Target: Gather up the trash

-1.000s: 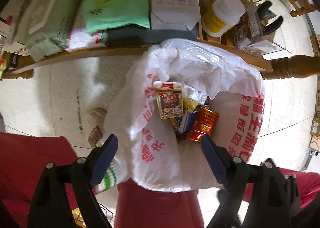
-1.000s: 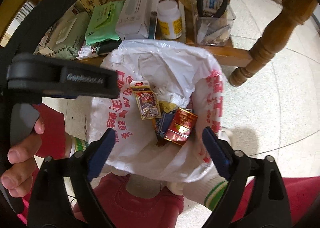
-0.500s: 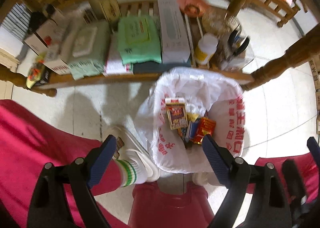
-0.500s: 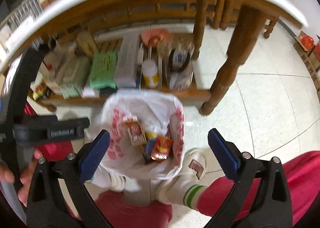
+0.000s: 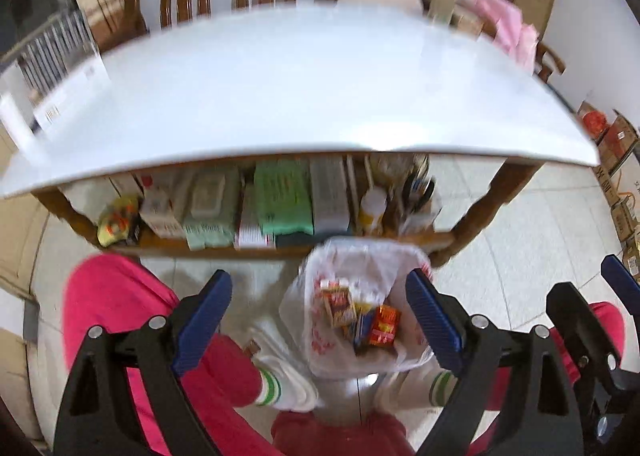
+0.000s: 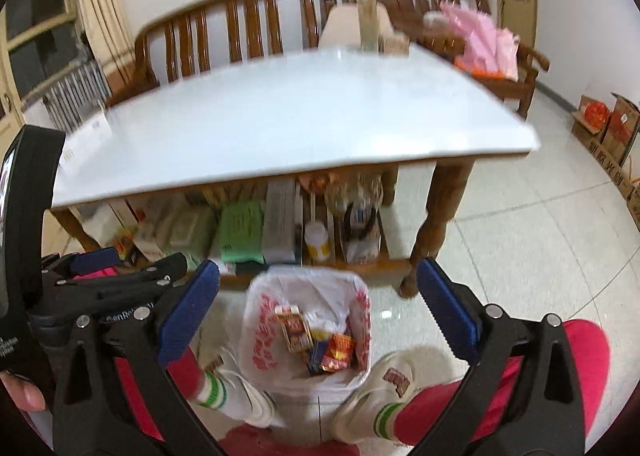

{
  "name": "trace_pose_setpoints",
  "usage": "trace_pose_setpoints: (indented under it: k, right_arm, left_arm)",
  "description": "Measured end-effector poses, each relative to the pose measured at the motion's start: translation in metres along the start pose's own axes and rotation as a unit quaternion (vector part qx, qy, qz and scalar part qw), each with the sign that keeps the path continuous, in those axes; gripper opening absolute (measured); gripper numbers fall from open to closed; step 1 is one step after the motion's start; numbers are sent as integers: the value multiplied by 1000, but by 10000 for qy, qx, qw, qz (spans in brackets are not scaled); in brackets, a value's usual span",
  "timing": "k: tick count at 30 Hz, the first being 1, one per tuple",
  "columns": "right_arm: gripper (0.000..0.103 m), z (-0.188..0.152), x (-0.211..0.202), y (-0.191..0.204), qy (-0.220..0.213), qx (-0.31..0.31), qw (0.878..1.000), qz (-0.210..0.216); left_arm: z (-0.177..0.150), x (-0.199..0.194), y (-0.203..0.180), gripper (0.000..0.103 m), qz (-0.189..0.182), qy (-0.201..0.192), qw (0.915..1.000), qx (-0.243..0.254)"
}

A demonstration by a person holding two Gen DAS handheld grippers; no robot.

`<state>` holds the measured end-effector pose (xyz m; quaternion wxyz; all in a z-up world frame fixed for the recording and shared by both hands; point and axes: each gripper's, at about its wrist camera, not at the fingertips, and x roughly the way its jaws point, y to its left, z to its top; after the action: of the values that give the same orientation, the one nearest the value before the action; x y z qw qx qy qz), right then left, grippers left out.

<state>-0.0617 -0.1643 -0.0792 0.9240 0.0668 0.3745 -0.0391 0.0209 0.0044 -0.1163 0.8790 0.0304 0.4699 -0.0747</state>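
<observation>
The blue-padded fingers (image 5: pixel 204 312) of the left gripper (image 5: pixel 320 312) stand wide apart with nothing between them, and those of the right gripper (image 6: pixel 318 312) are just as wide and just as empty. Both tools tilt steeply downward from above, each framing the same white plastic bag printed with red characters (image 6: pixel 260 332) on the pale tiled floor (image 6: pixel 520 256).

The bag stands open between the person's two feet in white shoes and green-striped white socks (image 6: pixel 384 388), with legs in bright red trousers (image 5: pixel 120 316) on either side. Inside it lie the collected pieces of trash: a small red-and-yellow carton (image 6: pixel 294 326), a flattened red wrapper (image 6: pixel 340 350) and a dark blue packet (image 6: pixel 316 352) between them.

In the right wrist view the left gripper's black frame shows at the left edge, with a fingertip of the person's hand (image 6: pixel 24 396) below it; in the left wrist view the right gripper's black frame and one blue pad show at the right edge.

Just beyond the bag stands a wooden table with a glossy white top (image 5: pixel 300 96). Its lower wooden shelf (image 5: pixel 224 250) is crowded with a green wipes pack (image 5: pixel 284 200), a white box (image 5: pixel 328 192) and a white bottle with a yellow label (image 6: pixel 316 240). A slatted wooden bench (image 6: pixel 240 24) runs behind the table.
</observation>
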Motion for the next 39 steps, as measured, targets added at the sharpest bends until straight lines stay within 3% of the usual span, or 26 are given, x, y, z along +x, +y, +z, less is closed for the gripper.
trace_pose_setpoints:
  k: [8,11,15,24,39]
  right_arm:
    - [96,26,-74,3,-1020,104,9947,-9]
    - [96,32,-105,9,-1530,20,9880,-223]
    - [96,37,-136,13,-1889,-54,9814,-326]
    - [96,41,-173,19,-2144,-157,9759,-381]
    - [96,41,-187,26,-2238,-276,9731,-467]
  left_arm:
    - [15,-93,-8,95,74,-1373,9905,66]
    - [18,-121,-8,95,11,-1689,9856,29]
    - [19,-146,-6,95,-24,-1960,9805,-100]
    - [14,-187,-5,95,92,-2383,9710,-161]
    - [12,-204,-1,95,147,-2464,9689,-186]
